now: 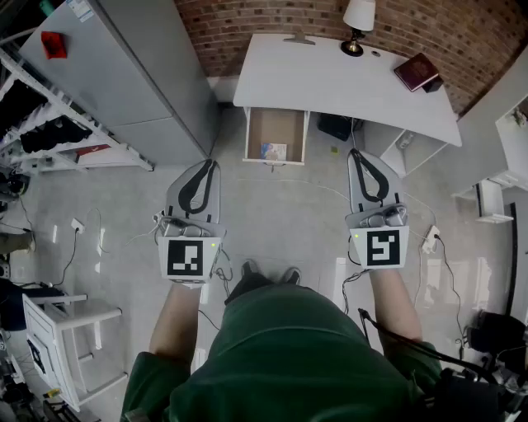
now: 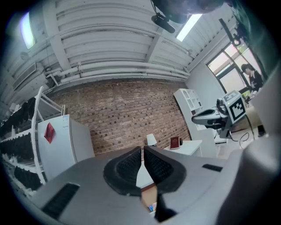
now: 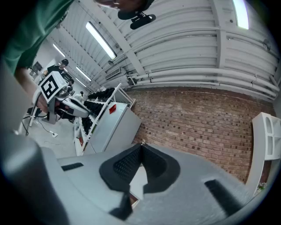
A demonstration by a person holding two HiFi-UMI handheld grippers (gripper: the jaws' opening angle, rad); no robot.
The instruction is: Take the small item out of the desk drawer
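Note:
The white desk [image 1: 346,82] stands ahead of me against the brick wall, its wooden drawer [image 1: 276,132] pulled open toward me. A small blue-and-white item [image 1: 273,152] lies at the drawer's front end. Both grippers are held level over the floor, well short of the drawer. My left gripper [image 1: 210,166] is shut with nothing between its pads [image 2: 131,165]. The right gripper [image 1: 356,154] is also shut and empty, its tips touching [image 3: 141,147]. In the left gripper view the right gripper [image 2: 215,116] shows off to the side, and a sliver of the item [image 2: 152,207] appears below the jaws.
A grey cabinet [image 1: 124,74] stands left of the desk, with a shoe rack [image 1: 41,124] beside it. A lamp [image 1: 357,16] and a red book [image 1: 417,72] sit on the desk. Cables and a power strip [image 1: 429,239] lie on the floor; a white stool [image 1: 70,321] is near left.

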